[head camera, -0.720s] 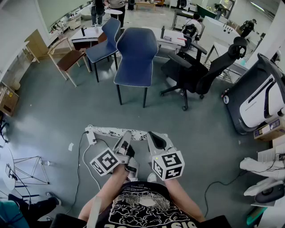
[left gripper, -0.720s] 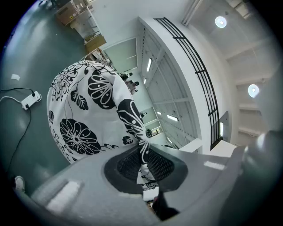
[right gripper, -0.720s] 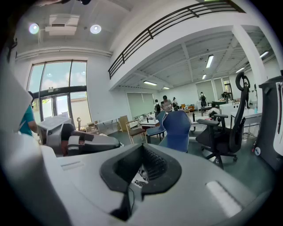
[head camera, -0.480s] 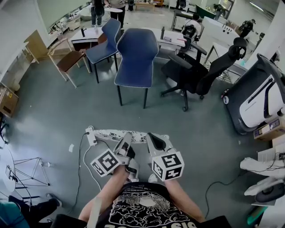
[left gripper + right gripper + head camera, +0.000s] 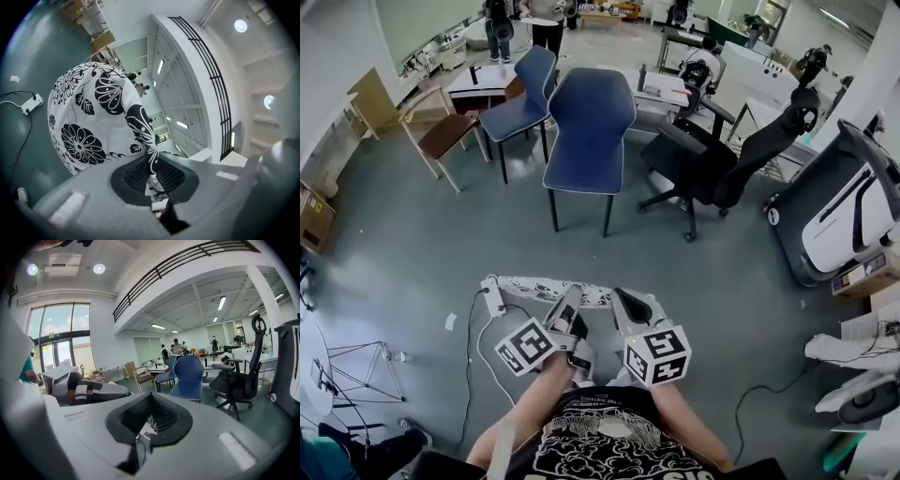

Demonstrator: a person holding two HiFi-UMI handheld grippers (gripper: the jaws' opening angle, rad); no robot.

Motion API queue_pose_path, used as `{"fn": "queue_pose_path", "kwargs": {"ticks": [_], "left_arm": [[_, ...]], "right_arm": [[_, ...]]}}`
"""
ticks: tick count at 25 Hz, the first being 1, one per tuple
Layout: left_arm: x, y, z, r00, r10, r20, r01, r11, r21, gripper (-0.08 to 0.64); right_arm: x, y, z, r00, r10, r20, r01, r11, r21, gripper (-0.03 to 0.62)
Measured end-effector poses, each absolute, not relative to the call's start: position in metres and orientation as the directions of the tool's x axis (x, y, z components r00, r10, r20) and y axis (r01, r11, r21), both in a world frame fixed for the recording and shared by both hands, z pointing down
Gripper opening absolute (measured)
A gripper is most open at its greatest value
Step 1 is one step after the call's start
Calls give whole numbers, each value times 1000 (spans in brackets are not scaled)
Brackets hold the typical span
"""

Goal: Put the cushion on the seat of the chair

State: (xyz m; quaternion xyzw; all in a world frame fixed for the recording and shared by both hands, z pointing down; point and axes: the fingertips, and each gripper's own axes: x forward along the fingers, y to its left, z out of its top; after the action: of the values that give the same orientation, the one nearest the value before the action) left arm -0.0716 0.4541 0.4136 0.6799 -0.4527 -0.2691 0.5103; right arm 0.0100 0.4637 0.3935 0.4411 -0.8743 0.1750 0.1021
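The cushion [image 5: 546, 288] is white with black flowers, and I hold it low in front of me above the grey floor. My left gripper [image 5: 572, 302] is shut on its edge; in the left gripper view a fold of the cushion [image 5: 93, 122] runs between the pads at the left gripper [image 5: 152, 171]. My right gripper [image 5: 623, 300] is shut on the same edge, and a strip of patterned cloth shows between its pads at the right gripper [image 5: 149, 420]. The blue chair [image 5: 586, 141] stands ahead with its seat bare, and the right gripper view has the blue chair [image 5: 189, 376] straight in front.
A second blue chair [image 5: 523, 89] and a wooden chair [image 5: 441, 127] stand left of it, a black office chair [image 5: 727, 164] to the right. A power strip [image 5: 492, 298] with cable lies on the floor by the cushion. A white machine [image 5: 848, 211] is at far right.
The blue chair sits slightly lower and nearer in the head view. Both grippers keep their hold on the cushion.
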Motion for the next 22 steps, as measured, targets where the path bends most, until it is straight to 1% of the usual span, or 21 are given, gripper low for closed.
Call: {"fn": "queue_pose_path", "kwargs": {"ticks": [7, 10, 17, 22], "left_arm": [[-74, 436, 418, 447, -889, 99, -335, -64, 940, 17], [-74, 421, 422, 442, -890, 110, -353, -60, 934, 17], [-72, 366, 425, 403, -907, 126, -390, -45, 920, 17], [-63, 325, 427, 369, -919, 140, -386, -15, 922, 17]], "right_arm": [[7, 446, 398, -590, -733, 338, -807, 550, -215, -6], [9, 430, 402, -597, -726, 340, -802, 556, -221, -6], [17, 372, 407, -627, -704, 334, -779, 582, -235, -6], [28, 328, 408, -650, -681, 336, -759, 598, -256, -5]]}}
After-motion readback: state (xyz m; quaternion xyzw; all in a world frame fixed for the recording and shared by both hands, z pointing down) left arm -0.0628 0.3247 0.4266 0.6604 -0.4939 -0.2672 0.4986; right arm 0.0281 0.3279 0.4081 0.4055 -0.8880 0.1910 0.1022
